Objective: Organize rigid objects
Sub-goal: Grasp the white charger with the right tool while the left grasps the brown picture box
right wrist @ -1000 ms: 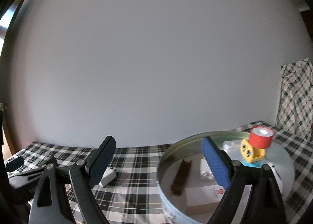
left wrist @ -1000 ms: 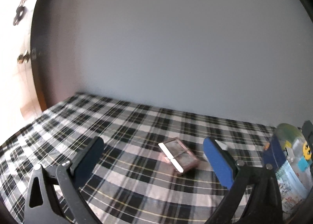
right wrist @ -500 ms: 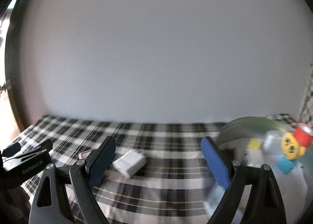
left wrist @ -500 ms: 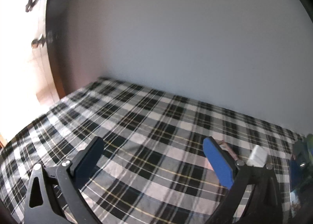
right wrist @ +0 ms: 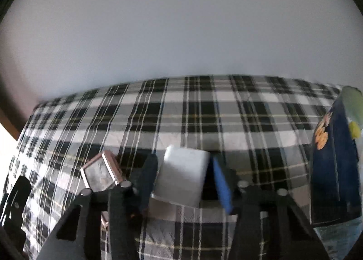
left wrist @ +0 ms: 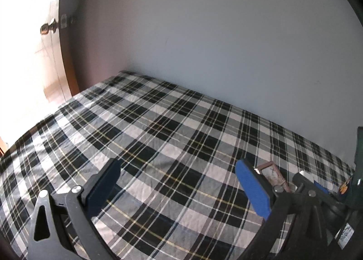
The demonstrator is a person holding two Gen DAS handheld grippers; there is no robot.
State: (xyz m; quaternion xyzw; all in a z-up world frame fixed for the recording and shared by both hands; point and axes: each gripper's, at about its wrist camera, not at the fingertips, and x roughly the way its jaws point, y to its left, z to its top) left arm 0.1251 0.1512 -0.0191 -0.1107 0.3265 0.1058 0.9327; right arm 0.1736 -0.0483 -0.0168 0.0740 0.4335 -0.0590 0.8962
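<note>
My right gripper (right wrist: 181, 182) straddles the white block (right wrist: 181, 179) on the cloth (right wrist: 204, 112), jaws narrowed beside it, contact unclear. The block's long axis runs along my fingers. My left gripper (left wrist: 179, 188) gapes empty, farther from the block.

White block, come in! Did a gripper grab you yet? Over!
Right gripper fingers around white block, closing, contact unclear. Left gripper open, empty, over plaid cloth. Pink case close beside the block.
</note>
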